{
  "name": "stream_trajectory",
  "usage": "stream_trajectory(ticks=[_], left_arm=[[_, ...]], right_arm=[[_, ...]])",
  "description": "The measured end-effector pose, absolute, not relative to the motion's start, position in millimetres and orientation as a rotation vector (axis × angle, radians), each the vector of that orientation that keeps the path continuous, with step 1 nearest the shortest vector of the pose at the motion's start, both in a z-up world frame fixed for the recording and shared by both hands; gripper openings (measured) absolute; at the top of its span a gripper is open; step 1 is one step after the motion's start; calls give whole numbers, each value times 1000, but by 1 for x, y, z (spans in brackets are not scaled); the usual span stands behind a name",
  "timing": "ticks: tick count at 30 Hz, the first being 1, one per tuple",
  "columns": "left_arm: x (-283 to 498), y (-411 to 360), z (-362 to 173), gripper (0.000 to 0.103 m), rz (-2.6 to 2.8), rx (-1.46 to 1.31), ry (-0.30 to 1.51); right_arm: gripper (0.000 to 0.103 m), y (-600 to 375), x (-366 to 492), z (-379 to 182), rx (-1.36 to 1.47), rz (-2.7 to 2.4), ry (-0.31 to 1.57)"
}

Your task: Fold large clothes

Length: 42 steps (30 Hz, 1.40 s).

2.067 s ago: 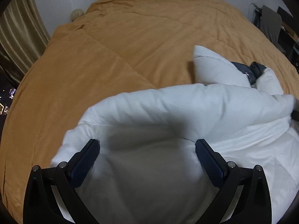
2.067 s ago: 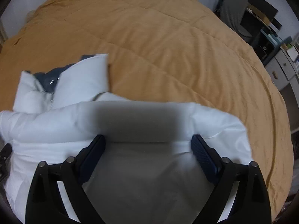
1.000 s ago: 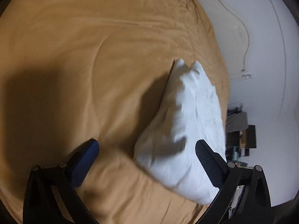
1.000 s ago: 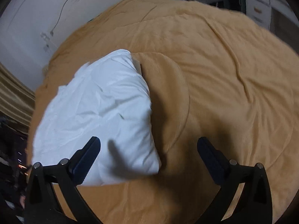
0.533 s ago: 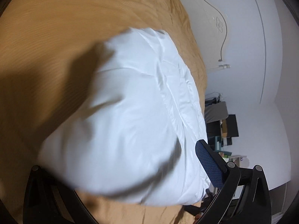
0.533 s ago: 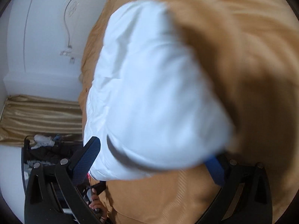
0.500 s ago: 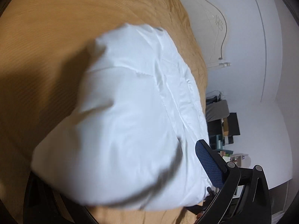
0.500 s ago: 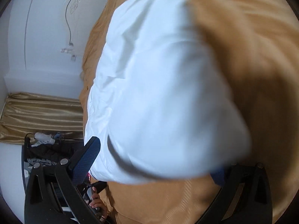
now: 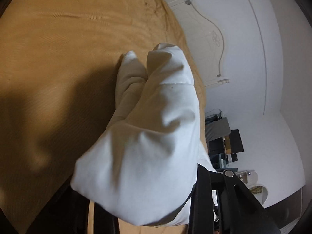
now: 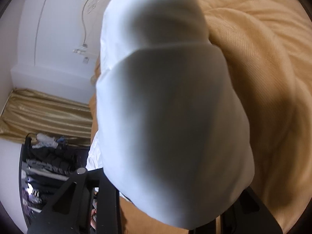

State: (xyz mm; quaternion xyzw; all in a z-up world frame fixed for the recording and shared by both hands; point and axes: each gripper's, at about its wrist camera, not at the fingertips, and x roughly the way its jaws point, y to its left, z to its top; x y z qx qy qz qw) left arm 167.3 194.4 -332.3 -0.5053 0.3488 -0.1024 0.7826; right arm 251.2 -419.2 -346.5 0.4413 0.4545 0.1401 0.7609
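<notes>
A: What changed?

B: A second ago both sets of jaws stood wide over the bed (image 9: 58,62). Now the left gripper (image 9: 148,200) and right gripper (image 10: 175,200) are closing, each with an end of the white coat (image 9: 156,136) bunched between its jaws.

A: Gripped firmly?

B: The padding fills both gaps, so yes. The coat lies folded on the bed between them; I'd judge it's about to be lifted or turned for another fold.

Both wrist views close, sharing white garment (image 9: 156,136), bedspread (image 10: 263,58)
</notes>
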Motion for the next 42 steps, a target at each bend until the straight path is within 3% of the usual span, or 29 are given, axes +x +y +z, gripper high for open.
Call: stream_trajectory(ticks=[5, 7, 8, 9, 12, 16, 18, 20, 26, 31, 34, 35, 39, 40, 42], left_arm=[[98, 207, -325, 35, -228, -1062, 793], [86, 212, -354, 40, -203, -1091, 853], [85, 217, -369, 48, -200, -1145, 872], [84, 225, -388, 49, -212, -1243, 888], [84, 247, -409, 49, -298, -1428, 910], [81, 269, -385, 49, -312, -1223, 991], [73, 277, -372, 55, -268, -1138, 1010], [53, 293, -360, 63, -138, -1063, 1005], [36, 336, -315, 62, 196, -948, 822], [101, 232, -288, 62, -167, -707, 847], [132, 160, -307, 62, -326, -611, 926], [135, 145, -316, 62, -335, -550, 949], [166, 121, -340, 61, -268, -351, 900], [143, 130, -346, 55, -236, -367, 895], [120, 184, -351, 24, -170, -418, 891]], right_arm=[[35, -414, 199, -355, 973, 361, 1089], [43, -414, 191, -372, 969, 341, 1135], [52, -415, 190, -386, 985, 329, 1156], [62, -418, 191, -397, 1015, 324, 1169], [67, -430, 188, -412, 1114, 344, 1194], [74, -445, 175, -393, 1058, 297, 1235], [80, -457, 164, -381, 1040, 232, 1218], [86, -466, 153, -364, 951, 91, 1184], [89, -412, 159, -278, 332, -173, 984], [89, -283, 180, -263, -51, 5, 745], [83, -245, 179, -294, -193, 86, 757], [76, -246, 181, -305, -222, 101, 789], [75, -289, 170, -356, -183, 111, 847], [75, -301, 172, -356, -147, 88, 852], [75, -328, 173, -359, -85, 23, 857]])
